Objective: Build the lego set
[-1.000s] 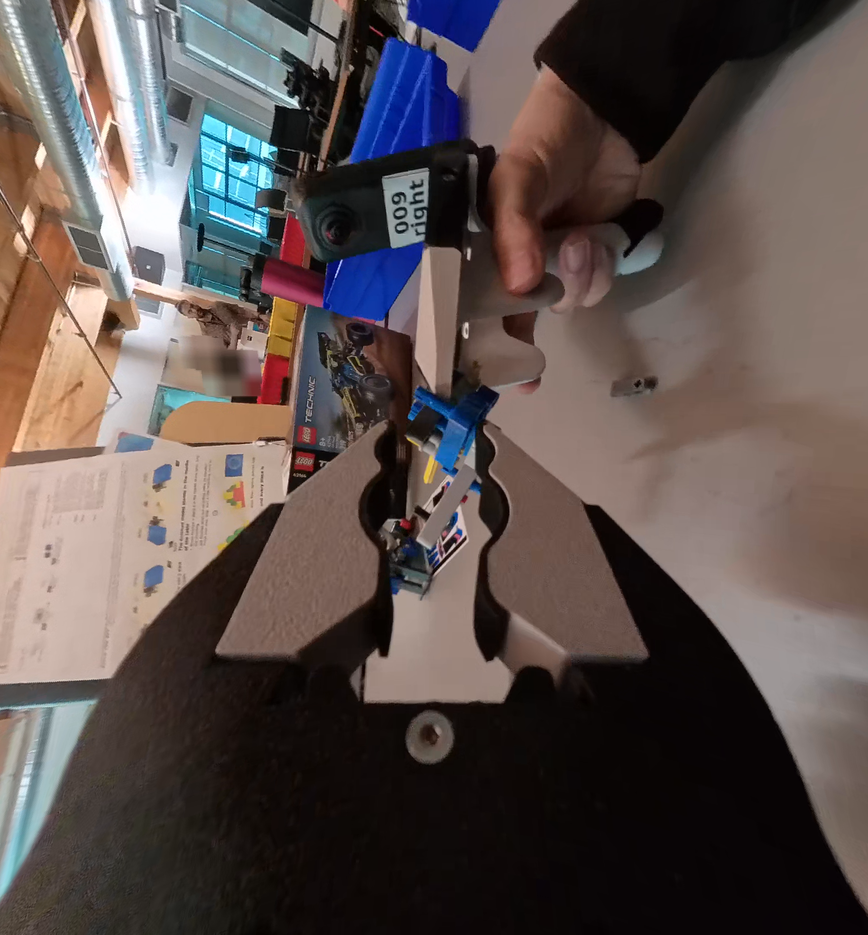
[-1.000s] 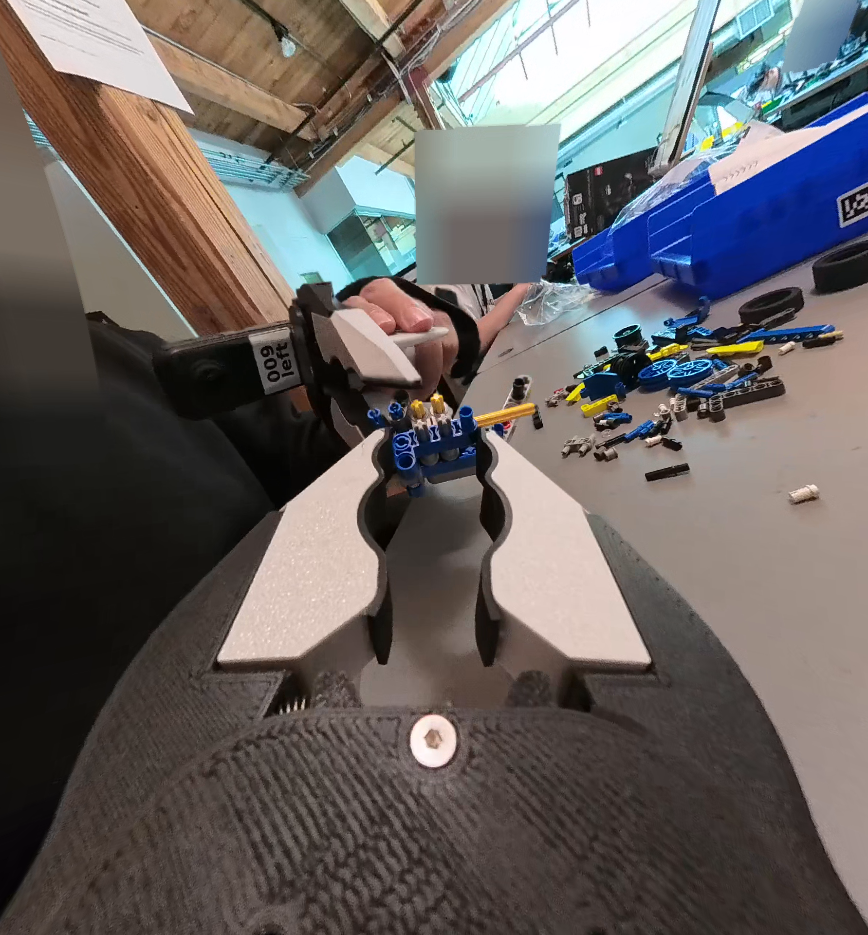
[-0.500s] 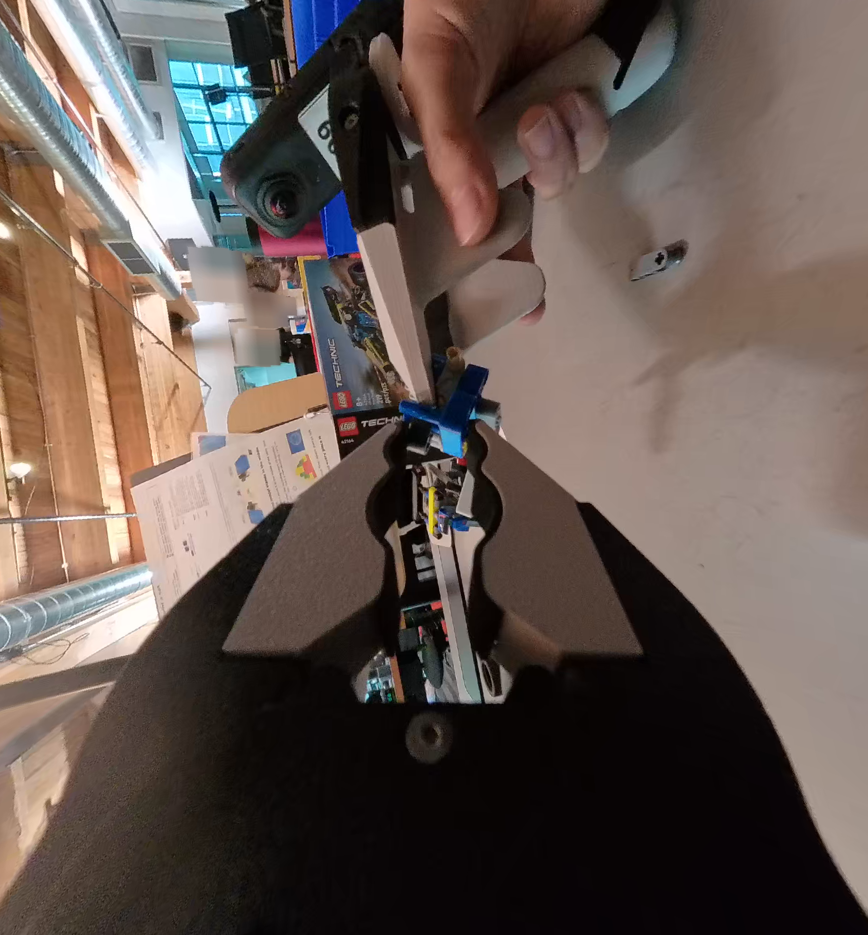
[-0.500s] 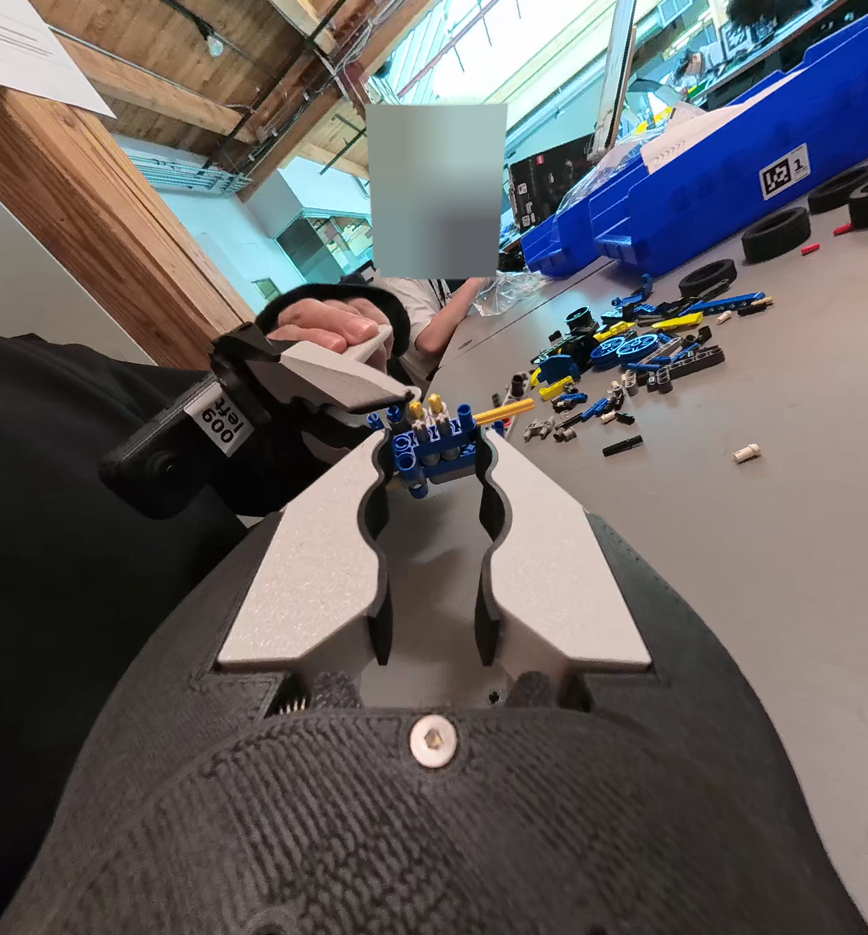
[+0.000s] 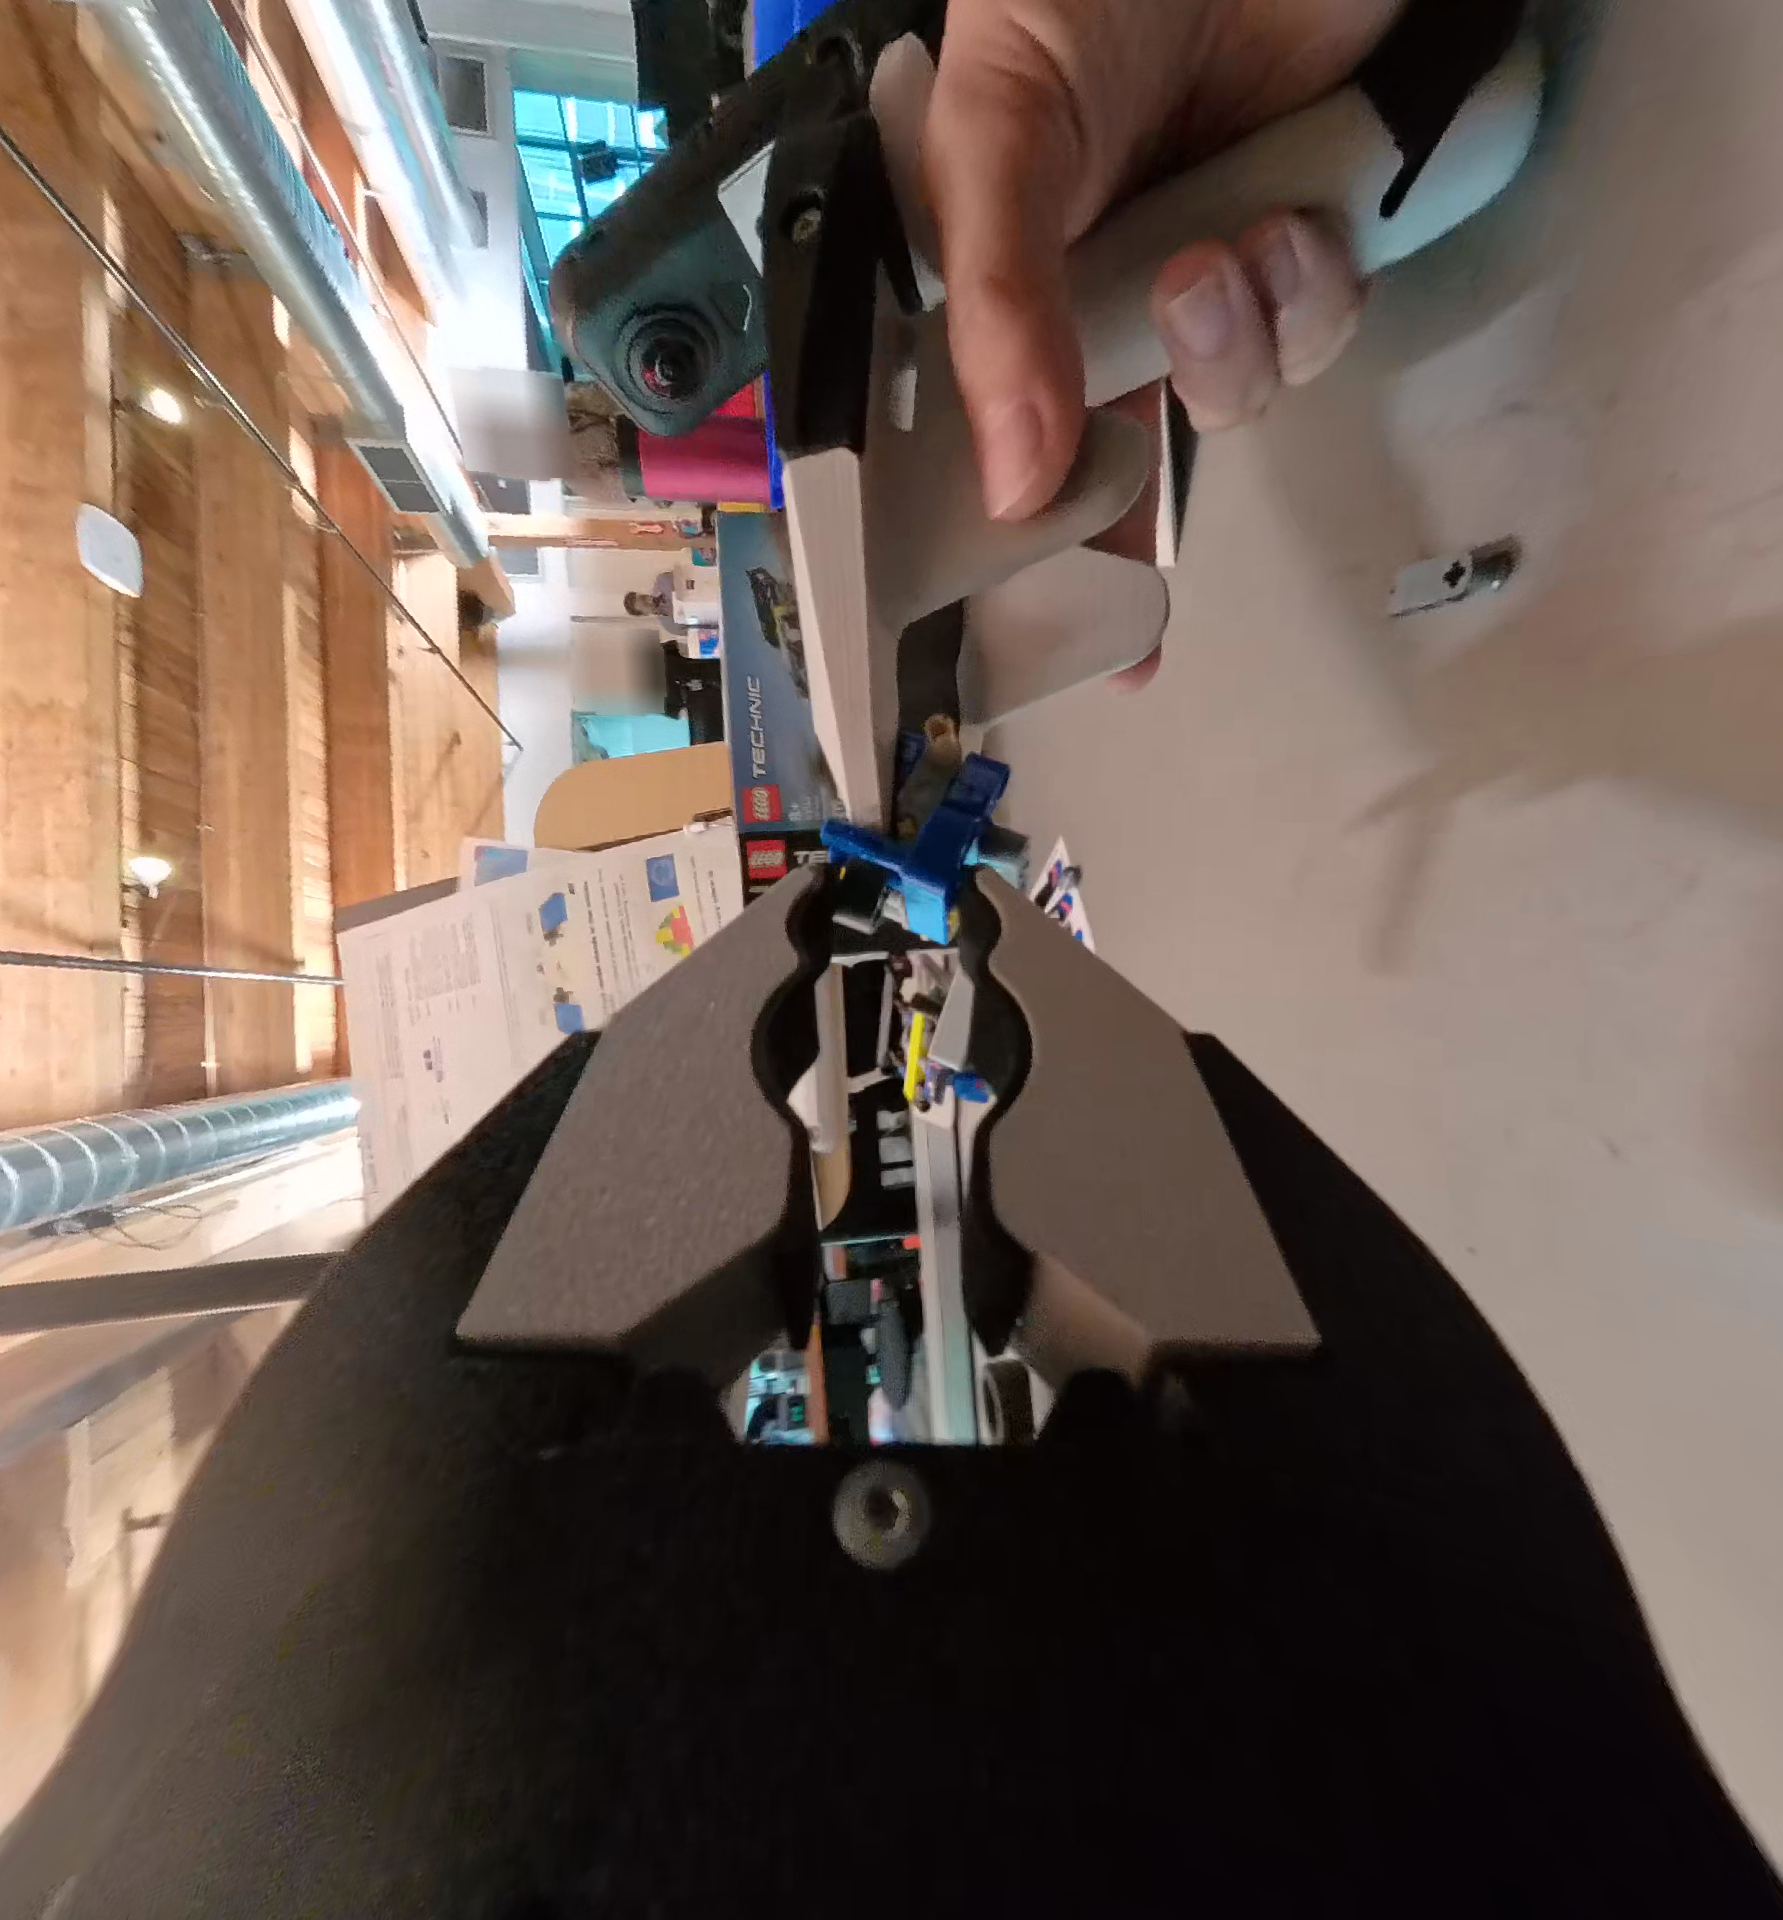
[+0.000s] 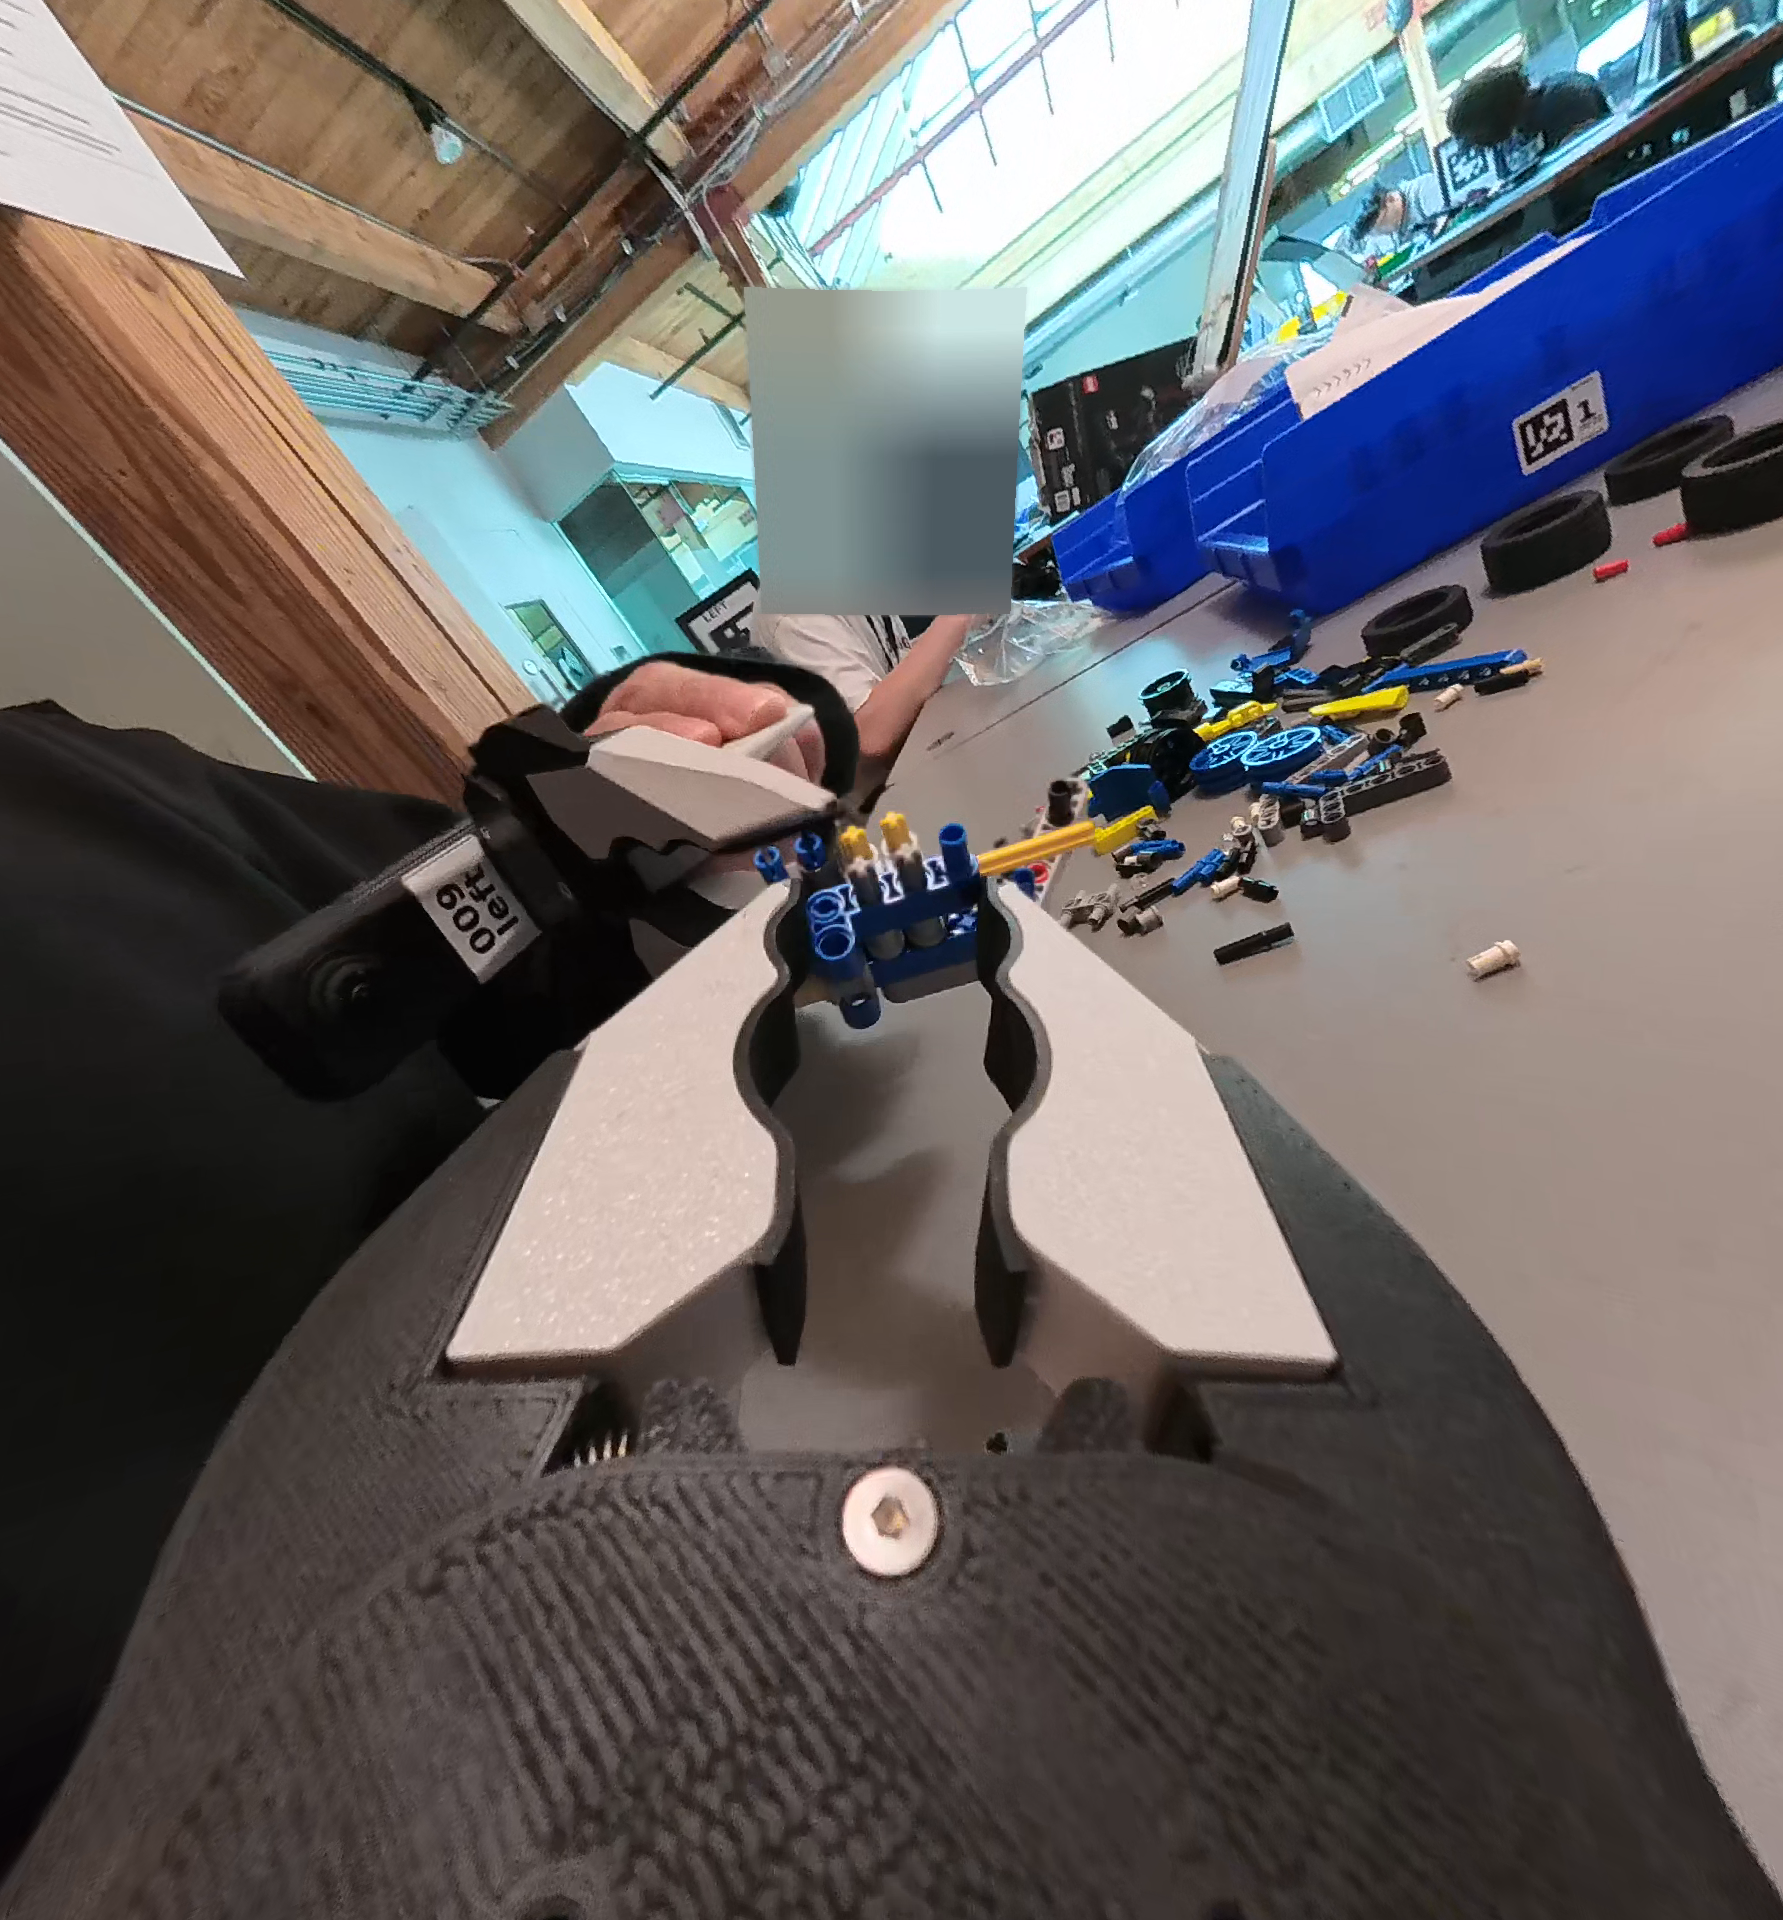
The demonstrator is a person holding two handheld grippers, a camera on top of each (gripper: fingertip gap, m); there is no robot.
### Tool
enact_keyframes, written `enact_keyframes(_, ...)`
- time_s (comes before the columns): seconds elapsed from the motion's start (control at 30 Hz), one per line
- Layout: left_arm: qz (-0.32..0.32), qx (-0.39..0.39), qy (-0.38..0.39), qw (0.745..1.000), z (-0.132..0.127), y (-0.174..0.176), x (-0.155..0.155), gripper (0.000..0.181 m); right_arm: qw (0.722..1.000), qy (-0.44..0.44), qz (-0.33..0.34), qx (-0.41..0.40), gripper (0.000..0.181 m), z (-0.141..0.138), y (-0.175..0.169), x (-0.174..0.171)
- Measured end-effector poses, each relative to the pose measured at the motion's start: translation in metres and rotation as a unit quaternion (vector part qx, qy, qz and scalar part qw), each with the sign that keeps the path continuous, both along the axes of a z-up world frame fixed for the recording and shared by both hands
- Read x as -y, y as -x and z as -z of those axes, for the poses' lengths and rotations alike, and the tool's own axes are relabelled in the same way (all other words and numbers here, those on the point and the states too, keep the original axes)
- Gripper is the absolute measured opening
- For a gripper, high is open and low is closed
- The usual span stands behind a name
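Note:
A small blue lego assembly (image 6: 892,925) with yellow and tan pins on top and a yellow axle (image 6: 1038,850) sticking out to the right sits between my right gripper's (image 6: 887,914) fingertips, which are shut on it above the grey table (image 6: 1489,1195). My left gripper (image 6: 814,826) comes in from the left, its tips at the assembly's upper left pins. In the left wrist view my left gripper (image 5: 897,894) is shut on the blue part of the assembly (image 5: 934,847). The right gripper's fingers (image 5: 835,644), held by a hand (image 5: 1012,208), reach down to it.
Loose blue, black and yellow lego pieces (image 6: 1282,769) lie at the table's middle right, with black tyres (image 6: 1547,540) and blue bins (image 6: 1489,447) behind. A black pin (image 6: 1253,943) and a white pin (image 6: 1493,956) lie nearer. A grey piece (image 5: 1448,582), an instruction sheet (image 5: 513,987) and the set's box (image 5: 762,727) are also there. Both grippers' tips are close together, under 4 cm apart.
Both grippers keep hold of the assembly. The left gripper has tilted and drawn closer to the right gripper, whose hand and camera now loom larger in the left wrist view.

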State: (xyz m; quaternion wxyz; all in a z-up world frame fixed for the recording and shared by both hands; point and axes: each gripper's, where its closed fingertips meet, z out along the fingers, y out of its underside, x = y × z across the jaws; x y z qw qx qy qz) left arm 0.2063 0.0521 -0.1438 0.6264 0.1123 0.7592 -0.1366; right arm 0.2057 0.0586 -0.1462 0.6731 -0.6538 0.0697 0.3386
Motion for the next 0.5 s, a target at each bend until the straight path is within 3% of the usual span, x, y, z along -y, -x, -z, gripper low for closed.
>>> enact_keyframes(0.1, 0.001, -0.003, 0.017, 1.000, -0.002, 0.001, -0.002, 0.024, 1.000, -0.003, -0.007, -0.012, 0.030, -0.001, 0.001, 0.000)
enact_keyframes(0.5, -0.010, -0.018, -0.067, 0.998, 0.008, -0.001, -0.010, 0.020, 0.999, 0.027, 0.009, 0.014, 0.031, 0.007, 0.000, -0.004)
